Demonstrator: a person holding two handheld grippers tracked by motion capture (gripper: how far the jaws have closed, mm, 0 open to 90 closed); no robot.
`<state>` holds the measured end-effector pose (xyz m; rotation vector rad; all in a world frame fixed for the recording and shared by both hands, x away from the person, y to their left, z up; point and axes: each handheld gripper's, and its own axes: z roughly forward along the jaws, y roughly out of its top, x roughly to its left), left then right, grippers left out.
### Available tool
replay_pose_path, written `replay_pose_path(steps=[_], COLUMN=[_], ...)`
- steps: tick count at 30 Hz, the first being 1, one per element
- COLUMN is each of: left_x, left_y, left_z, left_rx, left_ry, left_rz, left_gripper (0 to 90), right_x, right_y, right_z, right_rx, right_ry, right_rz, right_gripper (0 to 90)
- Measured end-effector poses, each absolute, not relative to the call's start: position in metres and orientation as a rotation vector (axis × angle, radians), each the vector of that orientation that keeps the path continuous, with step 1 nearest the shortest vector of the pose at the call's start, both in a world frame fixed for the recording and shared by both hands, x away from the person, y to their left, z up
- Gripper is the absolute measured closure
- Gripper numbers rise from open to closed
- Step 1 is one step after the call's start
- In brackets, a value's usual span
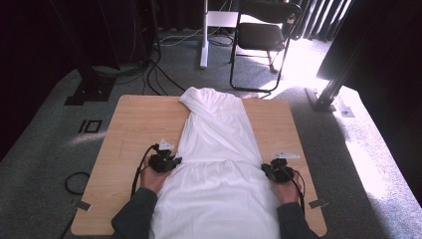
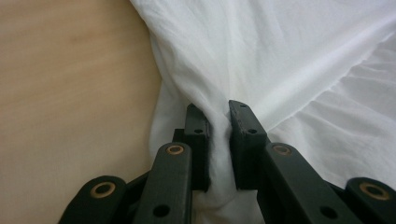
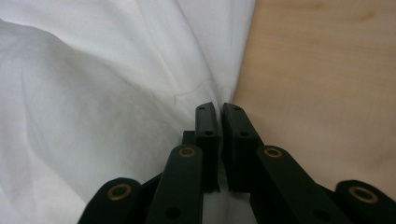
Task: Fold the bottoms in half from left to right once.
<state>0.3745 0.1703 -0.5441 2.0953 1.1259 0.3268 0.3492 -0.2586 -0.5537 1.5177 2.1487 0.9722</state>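
A white garment (image 1: 219,164) is spread lengthwise along the middle of the wooden tabletop (image 1: 134,129), its far end folded over near the far edge. No container is seen on the tabletop. The left gripper (image 1: 171,160) is held low at the garment's left edge, its jaws clamped on a bunched fold of cloth. The right gripper (image 1: 271,169) is held low at the right edge, its jaws pinched on the hem. Both forearms are laid alongside the cloth.
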Motion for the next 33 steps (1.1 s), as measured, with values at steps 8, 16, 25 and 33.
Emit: replay_pose_path(steps=[8, 16, 25, 33], left_x=[0.317, 0.326, 0.361, 0.364], left_y=[0.179, 0.184, 0.156, 0.153], left_z=[-0.544, -0.519, -0.526, -0.543], left_rx=[2.147, 2.072, 2.156, 2.196], left_ry=[1.042, 1.017, 0.993, 1.008], left_rz=[0.312, 0.387, 0.381, 0.346], left_gripper=[77.3, 50.7, 64.8, 63.0], right_x=[0.292, 0.314, 0.379, 0.424], right_y=[-0.262, -0.238, -0.158, -0.135], right_z=[-0.555, -0.518, -0.506, -0.528], right_rx=[1.528, 1.281, 1.033, 1.032], right_ry=[2.185, 2.166, 2.300, 2.344], right_rz=[1.007, 1.098, 1.047, 0.806], right_gripper=[82.5, 50.7, 56.0, 79.9])
